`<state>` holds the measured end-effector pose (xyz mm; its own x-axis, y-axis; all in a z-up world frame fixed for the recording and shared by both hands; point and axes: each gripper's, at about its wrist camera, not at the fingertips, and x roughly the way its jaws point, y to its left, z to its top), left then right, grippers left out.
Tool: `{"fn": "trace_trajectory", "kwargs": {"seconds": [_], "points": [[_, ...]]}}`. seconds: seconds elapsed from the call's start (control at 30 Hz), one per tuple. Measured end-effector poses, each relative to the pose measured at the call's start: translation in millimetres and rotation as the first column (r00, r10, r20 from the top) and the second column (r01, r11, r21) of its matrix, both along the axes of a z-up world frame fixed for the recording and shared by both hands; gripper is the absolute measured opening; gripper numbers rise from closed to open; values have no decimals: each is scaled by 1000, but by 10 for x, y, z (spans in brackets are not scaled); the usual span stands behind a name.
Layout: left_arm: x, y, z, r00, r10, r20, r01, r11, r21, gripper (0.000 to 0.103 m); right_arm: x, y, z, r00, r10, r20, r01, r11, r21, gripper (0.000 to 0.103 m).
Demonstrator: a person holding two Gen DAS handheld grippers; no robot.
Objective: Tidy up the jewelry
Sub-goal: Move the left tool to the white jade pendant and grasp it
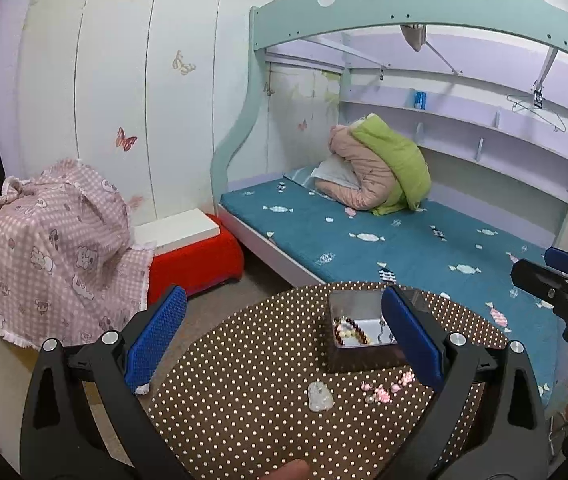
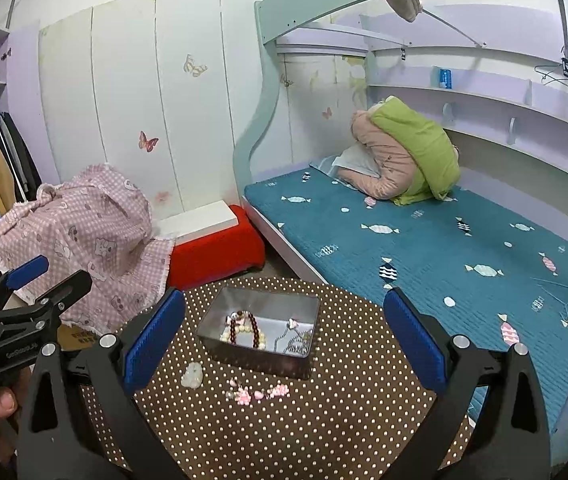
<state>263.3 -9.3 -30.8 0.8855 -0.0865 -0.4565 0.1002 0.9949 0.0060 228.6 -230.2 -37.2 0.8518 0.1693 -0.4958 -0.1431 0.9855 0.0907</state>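
1. We hold the left gripper [image 1: 284, 344] above the near left part of the round polka-dot table [image 1: 244, 392]; its blue pads [image 1: 156, 336] stand wide apart with nothing between them.
2. We hold the right gripper [image 2: 284, 344] above the near right part of the same table [image 2: 343, 400]; its fingers are spread wide too, holding nothing.
3. Each gripper shows in the other's view: the right one [image 1: 563, 280] at the right margin, the left one [image 2: 24, 292] at the left margin. We cannot tell finger state from those side views.
4. An open metal tin [image 2: 260, 328] sits near the far edge of the table, roughly centred.
5. Inside the tin: a dark red bead bracelet [image 2: 244, 330] with pale beads lies toward the left, a silver chain [image 2: 295, 340] lies toward the right.
6. A white stone pendant [image 2: 192, 376] lies on the cloth just off the tin's near left corner, not touching it.
7. A pink bead bracelet [image 2: 256, 394] lies stretched out along the tin's near side, close to the pendant but apart from it.
8. In the left view the same pieces show: tin [image 1: 357, 320], pendant [image 1: 320, 397], pink bracelet [image 1: 383, 390].
9. A bed [image 2: 423, 240] with a blue sheet stands beyond the table, and a red stool [image 2: 216, 252] at its foot.
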Motion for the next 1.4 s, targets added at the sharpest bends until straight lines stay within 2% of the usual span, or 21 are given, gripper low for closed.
{"fn": "trace_trajectory", "kwargs": {"seconds": [0.2, 0.47, 0.73, 1.03, 1.17, 1.4], "points": [[-45, 20, -185, 999, 11, -33, -11, 1000, 7, 98, -73, 11, -167, 1000, -19, -17, 19, 1000, -22, 96], [-121, 75, -462, 996, 26, -80, -24, 1000, 18, 98, -53, -18, -466, 995, -28, -96, 27, 1000, -10, 96], [-91, -12, -797, 989, -10, -146, 16, 999, 40, 98, -43, -38, -641, 988, -33, -150, 32, 999, -13, 96], [285, -168, -1318, 963, -1, -270, 22, 997, 74, 98, 69, -61, -890, 973, -42, -229, 38, 999, -20, 96], [488, -210, -1560, 943, 3, -331, 23, 997, 75, 97, 123, -62, -978, 966, -37, -254, 33, 999, -20, 96], [703, -232, -1818, 918, 10, -396, 20, 997, 72, 96, 273, -119, -1157, 951, -47, -304, 43, 999, -18, 96]]}}
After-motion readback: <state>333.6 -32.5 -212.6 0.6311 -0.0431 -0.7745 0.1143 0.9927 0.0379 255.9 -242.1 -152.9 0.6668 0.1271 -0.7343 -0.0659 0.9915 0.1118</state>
